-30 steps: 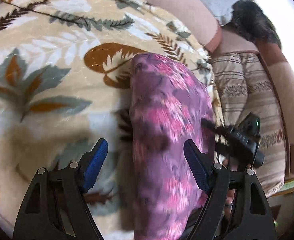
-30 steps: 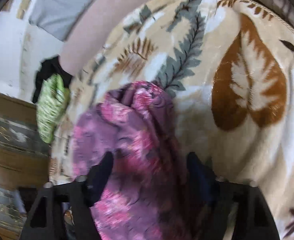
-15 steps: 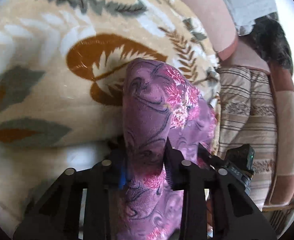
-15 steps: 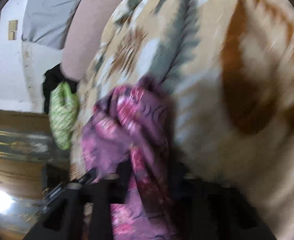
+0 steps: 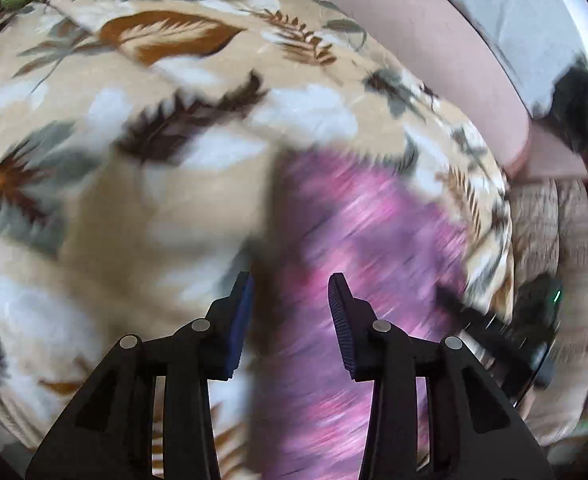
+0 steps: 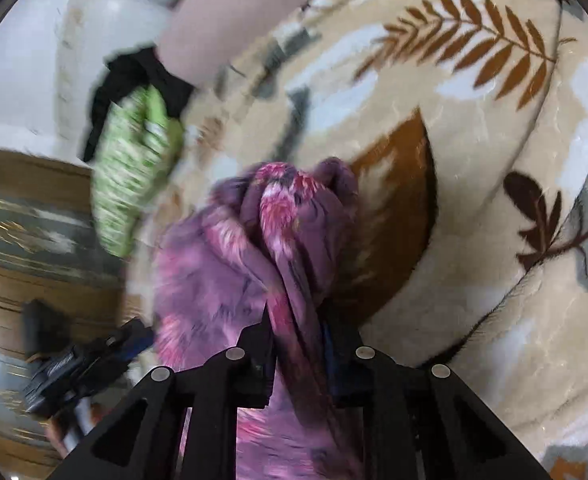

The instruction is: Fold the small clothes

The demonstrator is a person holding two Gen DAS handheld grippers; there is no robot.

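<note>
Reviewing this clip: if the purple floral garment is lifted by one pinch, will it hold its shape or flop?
Probably flop: the purple floral garment bunches into soft folds where the right tool clamps it. It looks thin and light. It likely slides easily across the plush blanket.

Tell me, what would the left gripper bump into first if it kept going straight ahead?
Probably the purple floral garment. The left gripper is open, and the blurred cloth lies right in front of the gap between its fingers on the leaf-print blanket. Depth is hard to judge through the motion blur.
</note>
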